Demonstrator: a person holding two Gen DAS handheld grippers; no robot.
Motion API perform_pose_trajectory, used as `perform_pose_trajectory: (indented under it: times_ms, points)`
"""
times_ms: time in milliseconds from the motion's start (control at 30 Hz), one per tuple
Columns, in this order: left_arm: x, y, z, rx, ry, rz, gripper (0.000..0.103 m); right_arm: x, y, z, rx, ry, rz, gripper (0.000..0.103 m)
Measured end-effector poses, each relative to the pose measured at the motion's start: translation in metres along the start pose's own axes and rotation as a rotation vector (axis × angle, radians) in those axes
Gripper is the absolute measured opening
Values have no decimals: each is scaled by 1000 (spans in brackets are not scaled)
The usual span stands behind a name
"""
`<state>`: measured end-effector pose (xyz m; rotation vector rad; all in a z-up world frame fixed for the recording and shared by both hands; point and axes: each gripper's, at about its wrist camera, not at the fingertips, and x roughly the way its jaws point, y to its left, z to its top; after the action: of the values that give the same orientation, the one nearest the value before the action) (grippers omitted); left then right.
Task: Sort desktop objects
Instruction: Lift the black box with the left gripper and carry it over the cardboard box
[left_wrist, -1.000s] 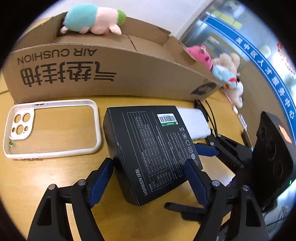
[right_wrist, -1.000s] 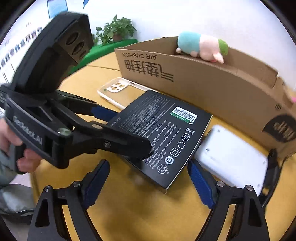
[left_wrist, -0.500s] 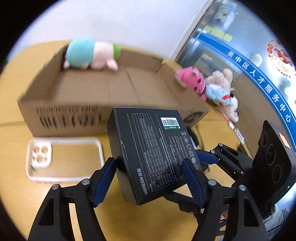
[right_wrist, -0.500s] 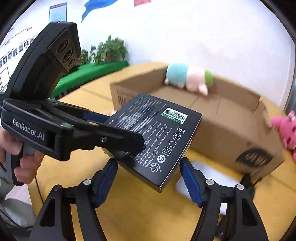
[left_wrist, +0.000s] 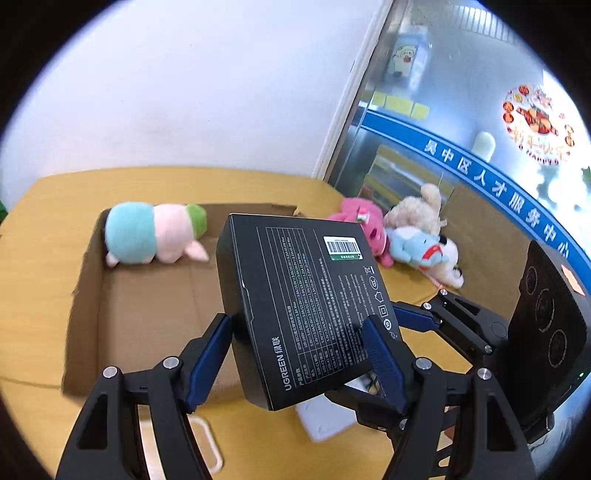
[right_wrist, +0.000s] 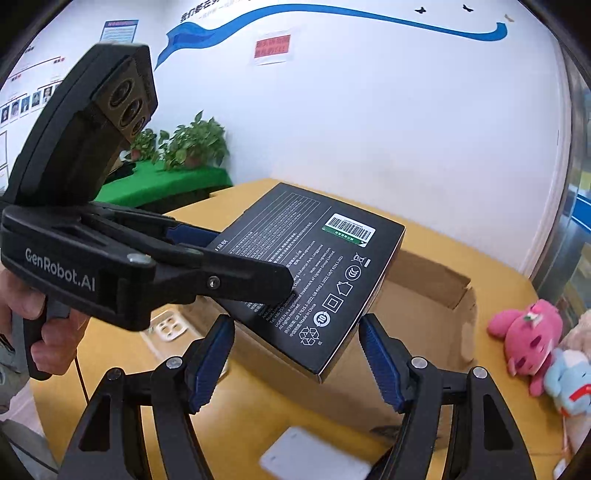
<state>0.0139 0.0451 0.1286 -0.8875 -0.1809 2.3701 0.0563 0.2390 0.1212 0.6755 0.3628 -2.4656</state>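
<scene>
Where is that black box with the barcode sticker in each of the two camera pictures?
Left wrist view: the black box fills the centre, tilted, above the cardboard box.
Right wrist view: black box at centre, the left tool clamped on it.
Shared landmark: the pink plush, at right.

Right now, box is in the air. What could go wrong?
1. The left gripper clamps the box only at its lower end and it is tilted; it may pivot or slip.
2. Whether the right gripper actually grips is unclear, so it may give no backup.
3. The box's low corner hangs near the carton front wall; a drop could hit the white block on the table.
</scene>
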Motion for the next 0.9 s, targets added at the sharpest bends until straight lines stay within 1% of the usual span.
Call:
perform_pose_trajectory:
  times_ms: [133,300,567,700,767,900]
  points:
    - [17,5,25,-8,-11,-31,73,14,-25,20,6,-4,-18,69]
    - [50,9,58,23,1,-9,73,43,-64,37,51,21,-4,69]
    - [116,41,107,-9,34,-28,73,105,-130,62,88,80,0,69]
    - [160,64,125,-44,84,-20,73,147,-161,68,108,142,17,69]
    - [180,73,127,-63,109,-18,73,168,-176,66,133,177,33,69]
    - [229,91,125,-114,186,-7,73,214,-206,47,225,259,73,69]
